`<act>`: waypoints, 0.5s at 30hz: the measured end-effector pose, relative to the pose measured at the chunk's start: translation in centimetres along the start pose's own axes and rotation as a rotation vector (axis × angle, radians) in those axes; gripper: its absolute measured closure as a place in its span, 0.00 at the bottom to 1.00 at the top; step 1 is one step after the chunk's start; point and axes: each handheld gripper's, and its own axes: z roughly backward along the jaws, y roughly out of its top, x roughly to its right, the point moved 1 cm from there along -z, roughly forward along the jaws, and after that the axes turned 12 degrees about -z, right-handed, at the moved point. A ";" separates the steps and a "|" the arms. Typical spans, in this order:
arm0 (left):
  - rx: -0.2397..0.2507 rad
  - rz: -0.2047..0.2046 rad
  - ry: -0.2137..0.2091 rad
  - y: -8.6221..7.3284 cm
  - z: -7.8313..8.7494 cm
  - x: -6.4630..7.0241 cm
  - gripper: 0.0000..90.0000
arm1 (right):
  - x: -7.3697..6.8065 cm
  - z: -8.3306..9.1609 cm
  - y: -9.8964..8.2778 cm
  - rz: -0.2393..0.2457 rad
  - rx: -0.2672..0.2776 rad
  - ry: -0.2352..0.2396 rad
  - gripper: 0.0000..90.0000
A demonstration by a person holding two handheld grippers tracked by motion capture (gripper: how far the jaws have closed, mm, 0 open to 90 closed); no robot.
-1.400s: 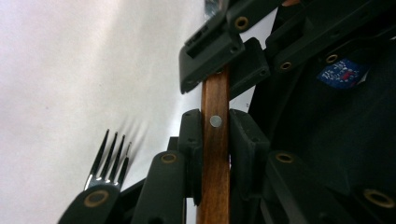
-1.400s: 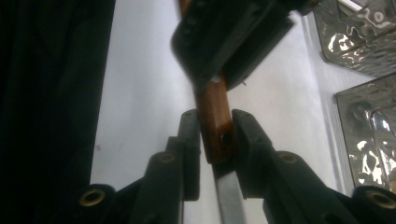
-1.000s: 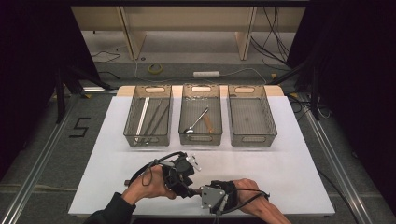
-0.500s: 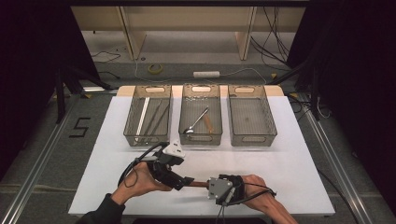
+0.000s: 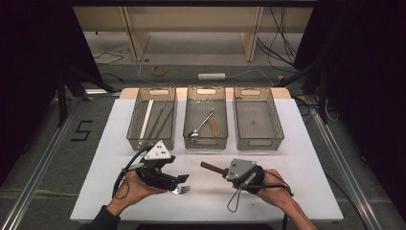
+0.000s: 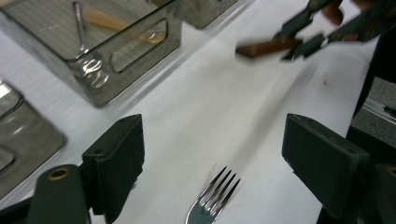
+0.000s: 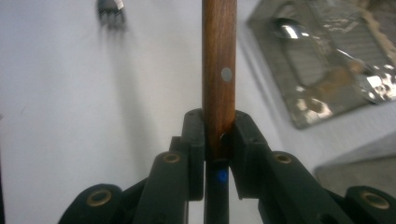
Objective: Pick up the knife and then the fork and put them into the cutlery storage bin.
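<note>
The left tool is seen low on the white surface, at about seven o'clock in the high view, held in the person's left hand. Its jaws stand well apart and have just been opening; in the left gripper view the tines of a fork lie on the surface between them, touched by neither pad. In the high view the fork is found at the tip of that tool, tines toward three o'clock.

The right tool is held in the right hand at about five o'clock, apart from the left one. Its jaws are clamped on a wooden handle, which bears a metal rivet and runs straight up toward twelve o'clock in the right gripper view. In the high view the handle projects from the tool toward ten o'clock, clear of the fork.

Beyond both tools, toward twelve o'clock, three clear bins are set side by side. Long thin utensils lie in the left bin. A spoon and a brown-handled piece lie in the middle bin. The right bin stands at one o'clock.
</note>
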 end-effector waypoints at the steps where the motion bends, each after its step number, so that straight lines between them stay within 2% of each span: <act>1: 0.005 0.009 0.005 -0.3 0.1 -0.1 0.23 | 0.6 0.3 0.1 -0.031 0.010 -0.001 0.87; 3: 0.012 0.024 0.019 -0.7 0.3 -0.3 0.23 | 1.7 0.8 0.3 -0.085 0.026 -0.011 0.87; 8: 0.038 0.055 0.054 -1.8 0.9 -0.7 0.22 | 4.8 1.7 1.1 -0.223 0.066 -0.003 0.87; 15: 0.061 0.075 0.080 -3.0 1.4 -0.8 0.22 | 8.0 1.8 2.4 -0.339 0.081 -0.008 0.87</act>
